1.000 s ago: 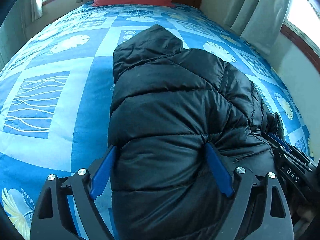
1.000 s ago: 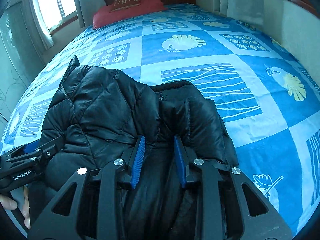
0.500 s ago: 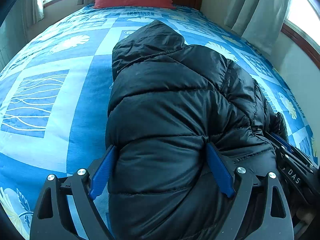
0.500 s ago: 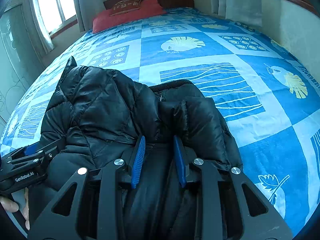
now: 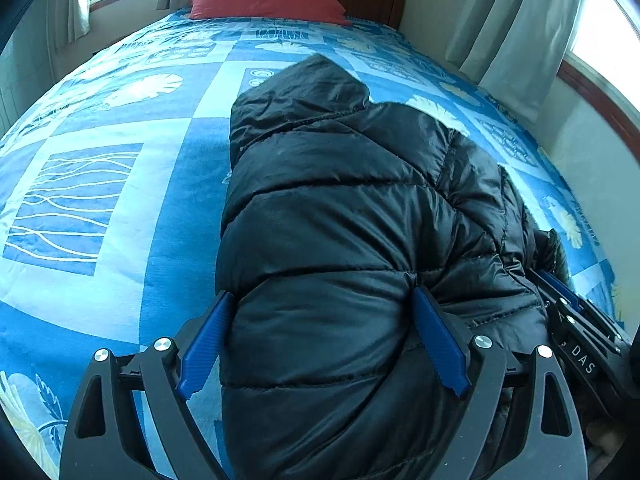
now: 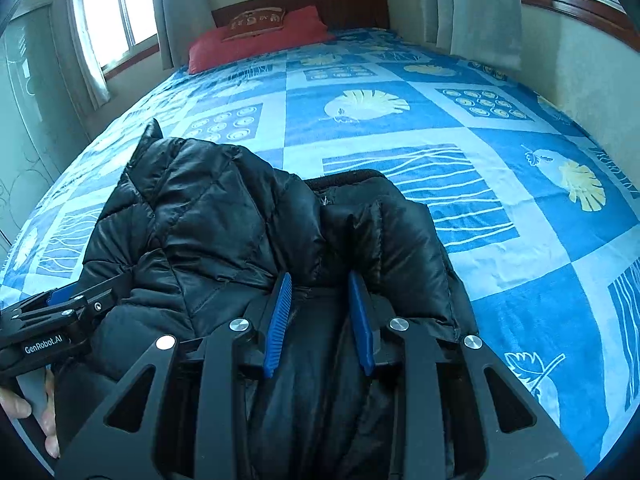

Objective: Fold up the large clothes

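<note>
Step in hand, by my read: mid-fold on the black puffer jacket (image 5: 360, 248), both grippers on the near end of it, prob about to carry that end up toward the hood (image 5: 304, 92). Jacket lies on the blue patterned bedspread (image 5: 100, 200), near the foot of the bed, hood pointing at the red pillow (image 5: 264, 4) by the headboard (image 6: 340, 4).

Going L to R:

Left gripper (image 5: 320, 336): jaws spread very wide, w/ a fat padded bulk of the jacket filling the whole gap. Both blue pads (image 5: 204, 340) sit against the fabric and dent it slightly, so I'd call it a grip on a thick fold, not an empty open claw. Tool tilts steeply down at the bed. In the right-wrist view a hand (image 6: 24, 416) shows at the lower left edge, holding that tool's handle.

Right gripper (image 6: 320, 320): jaws narrow, opening a touch just now, a pinched ridge of jacket between the pads. Pads look like they press it on both sides. Also angled down, just beside the left one, both over the same end.

Next move needs: both tools lifting together, level w/ each other, so the slick puffy shell doesn't slip out or skew. Right side is the risk if it loosens more.
</note>
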`<move>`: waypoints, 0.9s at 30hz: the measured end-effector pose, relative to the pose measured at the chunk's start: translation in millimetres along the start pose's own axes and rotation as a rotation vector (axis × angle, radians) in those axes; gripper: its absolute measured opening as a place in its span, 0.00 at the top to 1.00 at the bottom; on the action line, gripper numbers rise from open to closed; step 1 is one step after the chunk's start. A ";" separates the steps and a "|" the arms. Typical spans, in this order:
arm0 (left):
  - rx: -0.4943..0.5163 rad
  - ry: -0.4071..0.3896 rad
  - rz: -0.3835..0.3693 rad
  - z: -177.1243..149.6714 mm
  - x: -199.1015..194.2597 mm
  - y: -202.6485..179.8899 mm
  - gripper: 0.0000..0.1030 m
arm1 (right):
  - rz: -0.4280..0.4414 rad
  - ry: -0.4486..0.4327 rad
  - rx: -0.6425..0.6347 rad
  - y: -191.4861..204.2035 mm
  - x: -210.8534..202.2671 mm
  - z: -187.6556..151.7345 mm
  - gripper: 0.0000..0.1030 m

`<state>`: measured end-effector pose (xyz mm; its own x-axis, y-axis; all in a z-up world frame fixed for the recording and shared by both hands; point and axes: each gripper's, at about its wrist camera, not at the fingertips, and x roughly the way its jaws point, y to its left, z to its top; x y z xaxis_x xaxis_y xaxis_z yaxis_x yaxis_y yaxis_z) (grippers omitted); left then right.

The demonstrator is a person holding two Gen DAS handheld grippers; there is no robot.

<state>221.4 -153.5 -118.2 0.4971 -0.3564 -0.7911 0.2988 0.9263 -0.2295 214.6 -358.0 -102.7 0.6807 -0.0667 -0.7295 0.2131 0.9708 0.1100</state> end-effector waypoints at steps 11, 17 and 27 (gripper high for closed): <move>-0.260 -0.067 -0.094 -8.4 -53.8 47.0 0.16 | 0.017 -0.091 0.108 -26.2 -54.7 2.2 0.43; -0.497 0.022 -0.201 -27.3 -37.8 74.7 0.16 | 0.082 0.023 0.234 -52.7 -30.3 -3.1 0.33; -0.764 0.101 -0.429 -45.3 -0.3 83.3 0.13 | 0.287 0.121 0.432 -92.3 15.5 -10.1 0.12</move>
<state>209.3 -70.6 -162.7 0.3817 -0.7131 -0.5880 -0.2014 0.5568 -0.8059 198.3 -446.4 -130.9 0.6738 0.2399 -0.6989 0.3164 0.7610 0.5663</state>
